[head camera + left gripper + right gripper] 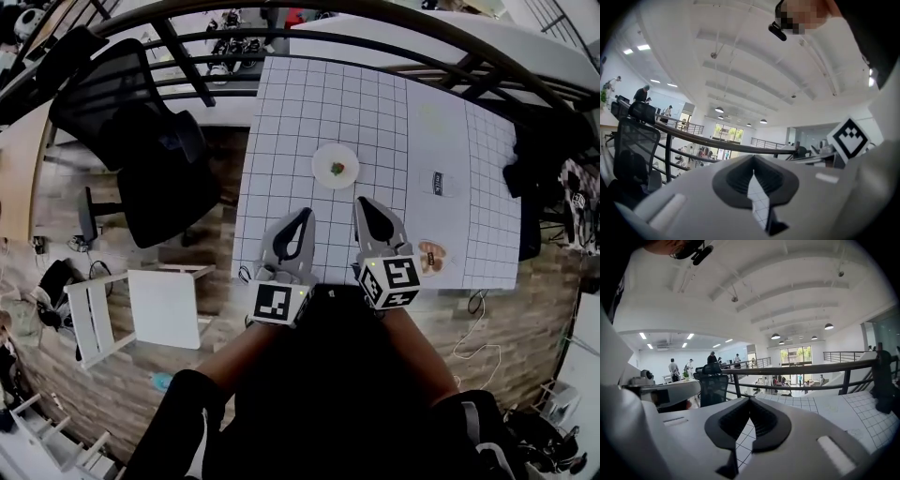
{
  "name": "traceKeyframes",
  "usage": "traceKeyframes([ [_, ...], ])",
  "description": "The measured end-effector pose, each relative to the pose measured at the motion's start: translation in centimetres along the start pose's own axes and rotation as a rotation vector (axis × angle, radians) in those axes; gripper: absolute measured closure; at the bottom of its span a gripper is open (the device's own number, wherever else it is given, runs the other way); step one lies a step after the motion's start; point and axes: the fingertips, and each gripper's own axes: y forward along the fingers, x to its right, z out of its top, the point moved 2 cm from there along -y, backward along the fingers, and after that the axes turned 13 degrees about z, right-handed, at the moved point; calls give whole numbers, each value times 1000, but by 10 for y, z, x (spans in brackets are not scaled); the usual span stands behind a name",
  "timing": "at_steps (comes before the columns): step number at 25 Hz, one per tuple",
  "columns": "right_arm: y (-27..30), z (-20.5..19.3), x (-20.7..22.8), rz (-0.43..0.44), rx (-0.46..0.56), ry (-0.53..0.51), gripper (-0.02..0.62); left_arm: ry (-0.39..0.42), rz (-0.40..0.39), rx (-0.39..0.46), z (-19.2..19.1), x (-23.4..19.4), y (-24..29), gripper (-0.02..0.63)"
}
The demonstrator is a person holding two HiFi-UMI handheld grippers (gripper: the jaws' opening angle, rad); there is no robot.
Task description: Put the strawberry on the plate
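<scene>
In the head view a small white plate (323, 159) stands near the middle of the white grid table (281, 122), and the red strawberry (337, 169) lies on it. My left gripper (305, 213) and right gripper (361, 201) are held side by side over the table's near edge, short of the plate, pointing toward it. Both are shut with nothing between the jaws. In the left gripper view the left gripper (753, 171) has its tips together, as does the right gripper (749, 400) in the right gripper view. Neither gripper view shows the plate or the strawberry.
A small printed card (437, 183) and a round patterned item (431, 255) lie on the table's right part. A black office chair (141, 141) stands left of the table, a white stool (103, 314) nearer me. A dark railing (375, 42) curves behind the table.
</scene>
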Motion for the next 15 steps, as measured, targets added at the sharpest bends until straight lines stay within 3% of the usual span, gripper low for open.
traceKeyframes([
  [6, -39, 6, -37, -45, 37, -69, 597, -32, -33, 47, 7, 14, -33, 598],
  [15, -96, -5, -81, -104, 65, -112, 597, -36, -103, 29, -6, 46, -79, 598],
])
